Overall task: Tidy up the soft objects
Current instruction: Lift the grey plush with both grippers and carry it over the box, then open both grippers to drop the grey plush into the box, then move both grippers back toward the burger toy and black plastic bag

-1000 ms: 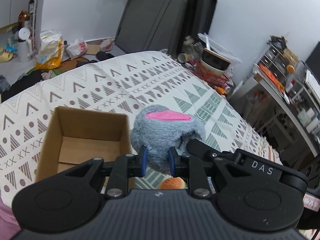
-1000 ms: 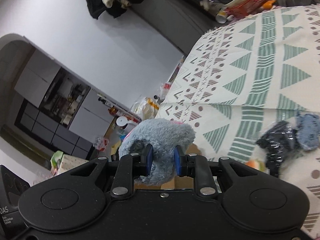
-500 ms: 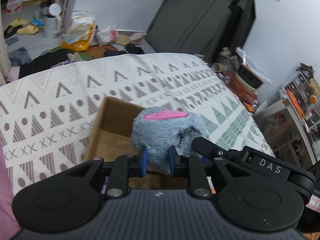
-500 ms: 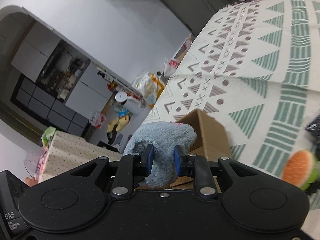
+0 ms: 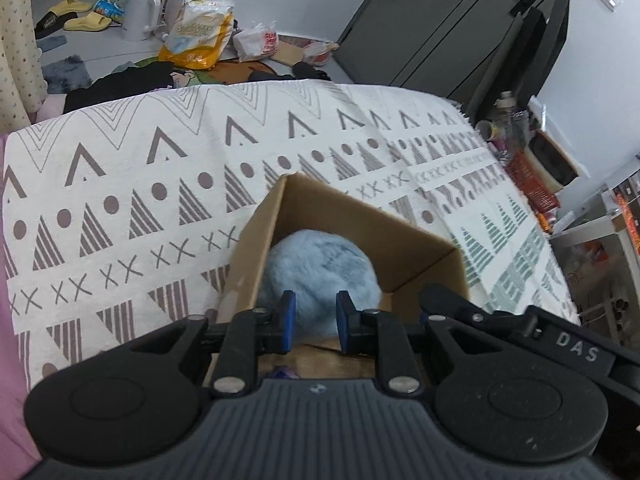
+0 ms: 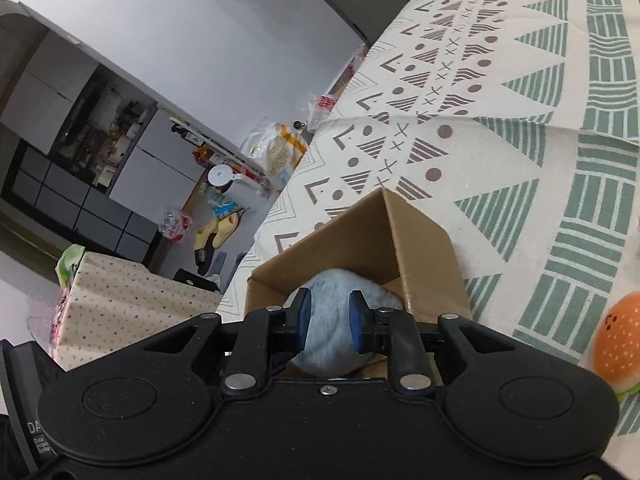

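A fluffy light-blue plush (image 5: 320,268) sits low inside the open cardboard box (image 5: 360,216) on the patterned blanket (image 5: 160,184). My left gripper (image 5: 316,320) is over the box's near edge, its blue pads pinched on the plush's near side. From the other side, my right gripper (image 6: 329,318) is closed on the same plush (image 6: 344,320) inside the box (image 6: 424,240). The pink patch on the plush is hidden. The black housing marked DAS (image 5: 572,346) of the right gripper shows at the lower right of the left wrist view.
An orange burger plush (image 6: 618,344) lies on the blanket (image 6: 520,128) right of the box. Beyond the bed's far edge the floor holds a yellow bag (image 5: 200,36), a white kettle (image 5: 140,8) and slippers (image 5: 80,20). Shelving (image 5: 624,216) stands at the right.
Both grippers carried the blue plush from beside the box to over it and lowered it inside. Its pink patch turned out of sight. The burger plush now shows at the right.
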### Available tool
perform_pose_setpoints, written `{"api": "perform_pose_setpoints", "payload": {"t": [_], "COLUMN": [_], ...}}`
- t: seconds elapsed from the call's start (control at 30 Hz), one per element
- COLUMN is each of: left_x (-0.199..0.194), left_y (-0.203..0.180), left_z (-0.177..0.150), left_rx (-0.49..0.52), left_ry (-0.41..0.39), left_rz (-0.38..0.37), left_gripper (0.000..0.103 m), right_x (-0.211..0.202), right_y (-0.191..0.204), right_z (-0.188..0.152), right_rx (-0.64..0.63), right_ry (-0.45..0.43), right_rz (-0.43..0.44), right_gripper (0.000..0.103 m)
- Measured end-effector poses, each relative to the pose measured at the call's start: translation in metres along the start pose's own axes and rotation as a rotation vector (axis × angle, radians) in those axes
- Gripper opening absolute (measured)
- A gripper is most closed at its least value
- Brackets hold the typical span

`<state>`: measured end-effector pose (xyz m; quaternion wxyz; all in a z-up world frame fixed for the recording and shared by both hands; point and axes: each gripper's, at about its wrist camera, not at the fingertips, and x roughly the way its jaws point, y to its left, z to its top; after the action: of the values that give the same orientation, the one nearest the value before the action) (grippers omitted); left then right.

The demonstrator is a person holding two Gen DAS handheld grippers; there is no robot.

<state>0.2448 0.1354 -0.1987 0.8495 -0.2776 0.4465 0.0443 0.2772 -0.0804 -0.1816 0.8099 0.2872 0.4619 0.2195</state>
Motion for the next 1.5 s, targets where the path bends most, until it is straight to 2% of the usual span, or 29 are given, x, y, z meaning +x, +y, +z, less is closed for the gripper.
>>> {"api": "perform_pose_setpoints", "payload": {"t": [0.17, 0.2, 0.37, 0.4, 0.57, 0.83, 0.93, 1.2, 1.27, 1.33, 1.5], "left_x": [-0.003, -0.004, -0.013, -0.017, -0.032, -0.048, -0.057, -0.085, -0.087, -0.090, -0.098], "left_y": [-0.005, -0.007, -0.020, -0.024, -0.039, -0.063, -0.070, -0.104, -0.111, -0.119, -0.138], "left_z": [0.003, 0.003, 0.001, 0.000, -0.003, -0.012, -0.013, -0.021, -0.025, -0.030, -0.041], "left_rx": [0.024, 0.034, 0.064, 0.076, 0.131, 0.192, 0.198, 0.283, 0.289, 0.297, 0.336], "left_ry": [0.002, 0.000, -0.025, -0.036, -0.104, -0.124, -0.131, -0.148, -0.144, -0.140, -0.113], "left_rz": [0.013, 0.020, 0.049, 0.050, 0.061, 0.056, 0.041, -0.015, -0.022, -0.029, -0.084], "left_gripper": [0.027, 0.030, 0.053, 0.055, 0.077, 0.077, 0.077, 0.078, 0.078, 0.078, 0.078], "right_x": [-0.005, -0.009, -0.032, -0.037, -0.062, -0.088, -0.099, -0.134, -0.145, -0.157, -0.185], "right_y": [0.000, 0.000, -0.003, -0.003, -0.001, -0.003, -0.002, -0.009, -0.012, -0.017, -0.030], "right_z": [0.002, 0.002, 0.006, 0.006, 0.007, 0.004, 0.003, 0.006, 0.008, 0.009, 0.014], "right_rx": [0.005, 0.010, 0.019, 0.017, -0.005, -0.018, -0.023, -0.033, -0.034, -0.034, -0.045], "right_ry": [-0.001, -0.007, -0.048, -0.056, -0.094, -0.120, -0.129, -0.166, -0.178, -0.195, -0.223], "right_rz": [-0.017, -0.017, -0.020, -0.023, -0.041, -0.091, -0.115, -0.179, -0.193, -0.202, -0.231], "right_gripper": [0.024, 0.027, 0.037, 0.040, 0.048, 0.050, 0.055, 0.055, 0.057, 0.066, 0.070]}}
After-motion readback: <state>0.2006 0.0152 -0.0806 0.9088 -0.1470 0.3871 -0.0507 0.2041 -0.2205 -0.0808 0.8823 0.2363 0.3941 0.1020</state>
